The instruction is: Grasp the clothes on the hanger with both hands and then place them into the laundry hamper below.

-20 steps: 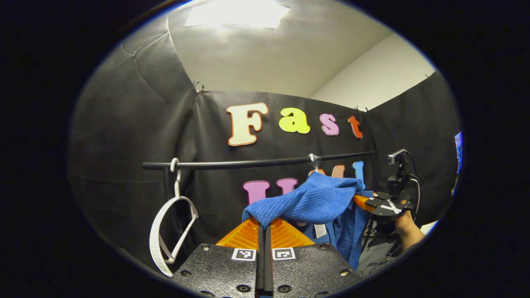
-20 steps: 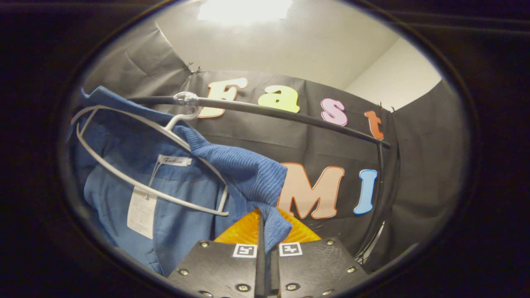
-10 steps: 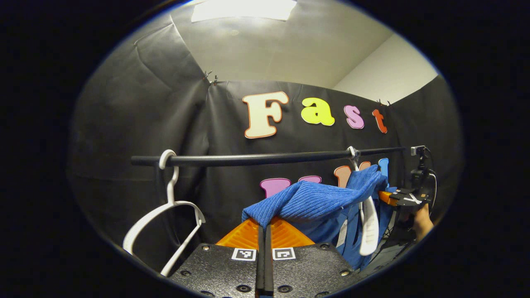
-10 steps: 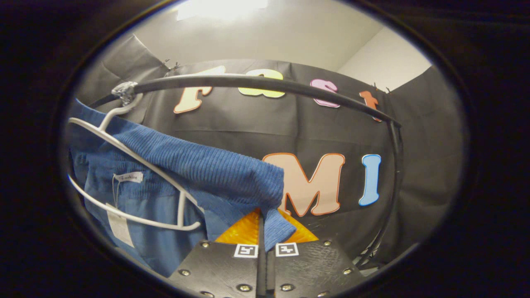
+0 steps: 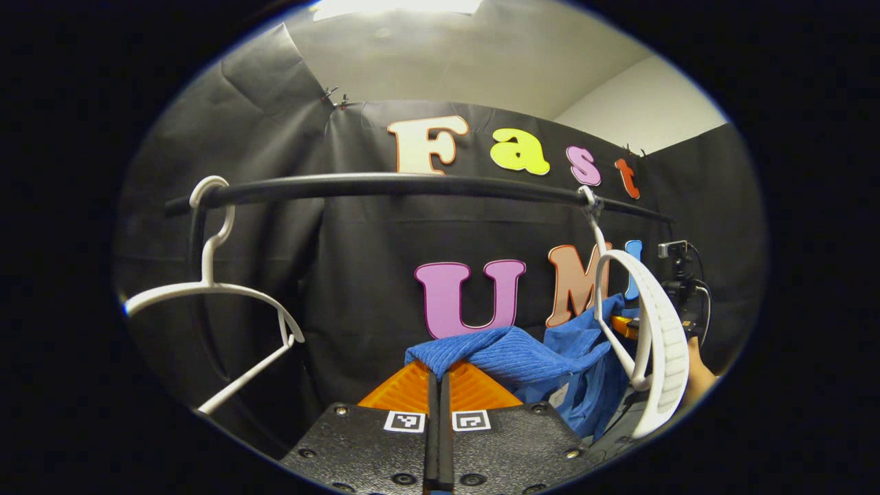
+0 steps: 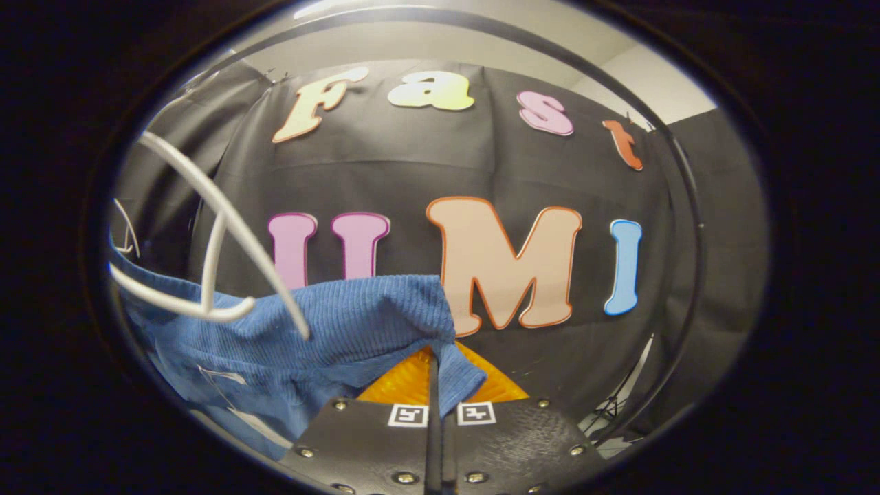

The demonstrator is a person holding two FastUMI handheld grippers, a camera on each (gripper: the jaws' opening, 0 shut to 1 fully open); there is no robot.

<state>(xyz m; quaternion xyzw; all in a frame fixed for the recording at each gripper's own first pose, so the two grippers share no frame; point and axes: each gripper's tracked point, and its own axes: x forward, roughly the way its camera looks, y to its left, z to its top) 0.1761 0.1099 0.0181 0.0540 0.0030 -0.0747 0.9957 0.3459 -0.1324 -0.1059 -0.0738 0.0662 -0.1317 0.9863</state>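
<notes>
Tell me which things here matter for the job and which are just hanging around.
Part of the job: blue shirt, its white hanger, left gripper, right gripper.
Just there: spare hanger, rail.

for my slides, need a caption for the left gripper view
Left gripper shut on blue shirt, now below its white hanger on the rail.

I see the blue ribbed shirt [image 5: 512,357] clear of the white hanger [image 5: 653,344], sagging below it in a bunched fold. One end is pinched at my left gripper [image 5: 438,375], the other at my right gripper [image 6: 434,371]. The hanger hangs bare from the black rail [image 5: 385,185].
</notes>
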